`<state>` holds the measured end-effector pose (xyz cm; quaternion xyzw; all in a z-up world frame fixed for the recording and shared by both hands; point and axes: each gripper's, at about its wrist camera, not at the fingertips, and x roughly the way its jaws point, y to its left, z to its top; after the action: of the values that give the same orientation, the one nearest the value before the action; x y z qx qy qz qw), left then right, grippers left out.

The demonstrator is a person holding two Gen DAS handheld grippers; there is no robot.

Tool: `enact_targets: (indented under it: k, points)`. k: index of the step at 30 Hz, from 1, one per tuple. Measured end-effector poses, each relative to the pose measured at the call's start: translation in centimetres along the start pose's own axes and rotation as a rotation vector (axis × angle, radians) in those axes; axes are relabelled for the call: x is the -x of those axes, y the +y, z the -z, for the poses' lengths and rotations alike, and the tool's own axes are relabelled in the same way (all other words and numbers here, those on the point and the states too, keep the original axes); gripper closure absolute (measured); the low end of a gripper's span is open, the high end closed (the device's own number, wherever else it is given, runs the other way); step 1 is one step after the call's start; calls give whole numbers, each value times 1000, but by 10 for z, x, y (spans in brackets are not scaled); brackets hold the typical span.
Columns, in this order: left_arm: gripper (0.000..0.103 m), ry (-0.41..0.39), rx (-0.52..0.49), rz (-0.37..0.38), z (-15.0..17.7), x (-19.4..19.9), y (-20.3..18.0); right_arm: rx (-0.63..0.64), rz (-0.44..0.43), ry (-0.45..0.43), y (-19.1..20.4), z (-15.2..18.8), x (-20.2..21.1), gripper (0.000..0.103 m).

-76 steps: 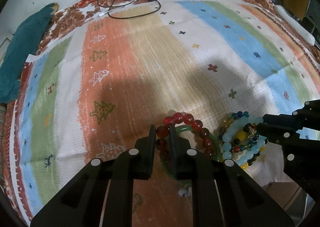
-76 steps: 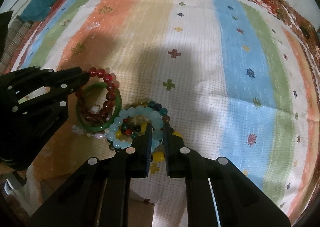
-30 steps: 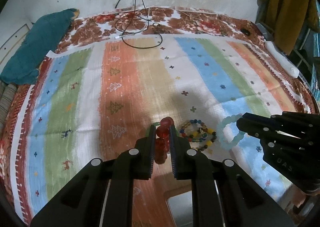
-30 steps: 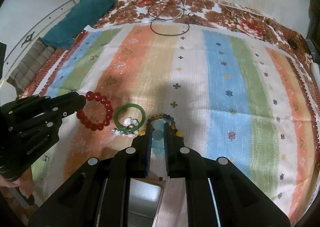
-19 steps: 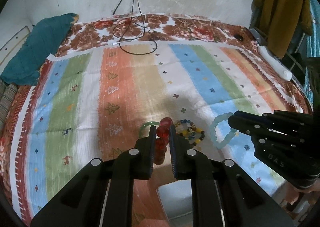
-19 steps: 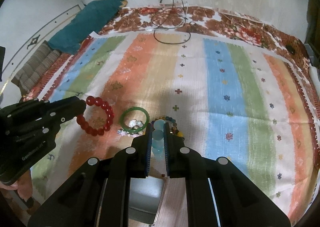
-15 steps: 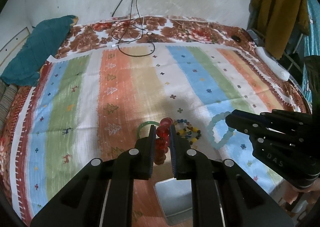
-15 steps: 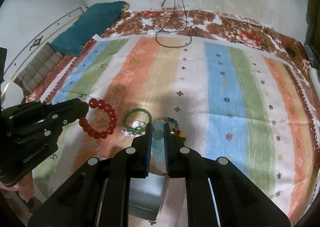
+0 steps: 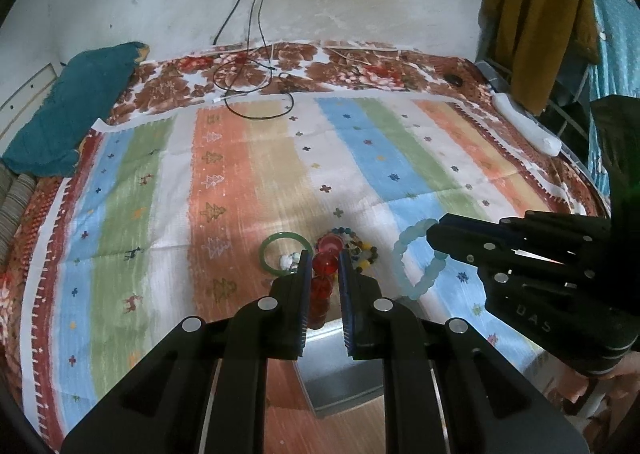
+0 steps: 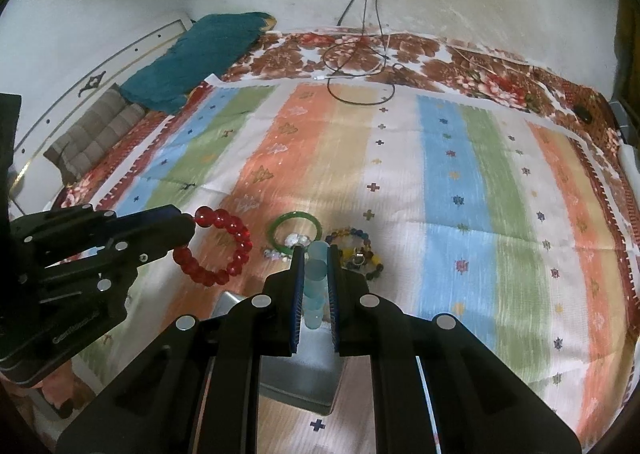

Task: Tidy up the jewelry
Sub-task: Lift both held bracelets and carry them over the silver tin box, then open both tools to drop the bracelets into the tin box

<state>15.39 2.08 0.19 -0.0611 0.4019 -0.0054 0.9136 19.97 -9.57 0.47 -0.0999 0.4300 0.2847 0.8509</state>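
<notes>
The red bead bracelet (image 10: 218, 250) hangs as an open loop from the left gripper (image 9: 324, 262), whose fingers are clamped on its beads above the striped cloth (image 10: 452, 190). The pale blue bead bracelet (image 9: 416, 258) hangs likewise, pinched in the right gripper (image 10: 314, 254). Both grippers are raised and point forward over the bed, side by side, with a metal tin (image 10: 298, 376) beneath them. Two pieces lie flat on the cloth just beyond the fingertips: one green bangle (image 10: 295, 232) ringing a small pale cluster, and one multicoloured bead bracelet (image 10: 360, 252) just beside it. Black cables (image 10: 360, 70) loop near the far edge.
</notes>
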Motion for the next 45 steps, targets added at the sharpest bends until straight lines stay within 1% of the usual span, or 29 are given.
enact_targets:
  k: [18,31,34,36,39,42,44,45]
  points:
    - [90,15,12,-3,33,19,-4,1,1,15,6,31,14,91]
    - [90,9,17,6,40,25,-6,9,-16,24,11,42,20,91]
    - [90,32,11,18,43,22,-10,-2,-9,37,10,43,17,91]
    - [89,41,16,-2,44,20,-11,-11,15,42,8,42,15,89]
    - [86,40,34,-17,42,20,-6,-29,38,51,2,42,13,80]
    - [83,37,54,-31,40,21,0,-43,52,66,-3,43,10,79]
    - [80,38,66,-37,38,20,5,-47,54,75,-5,42,8,76]
    - [78,40,72,-42,38,19,6,-51,57,82,-6,42,6,73]
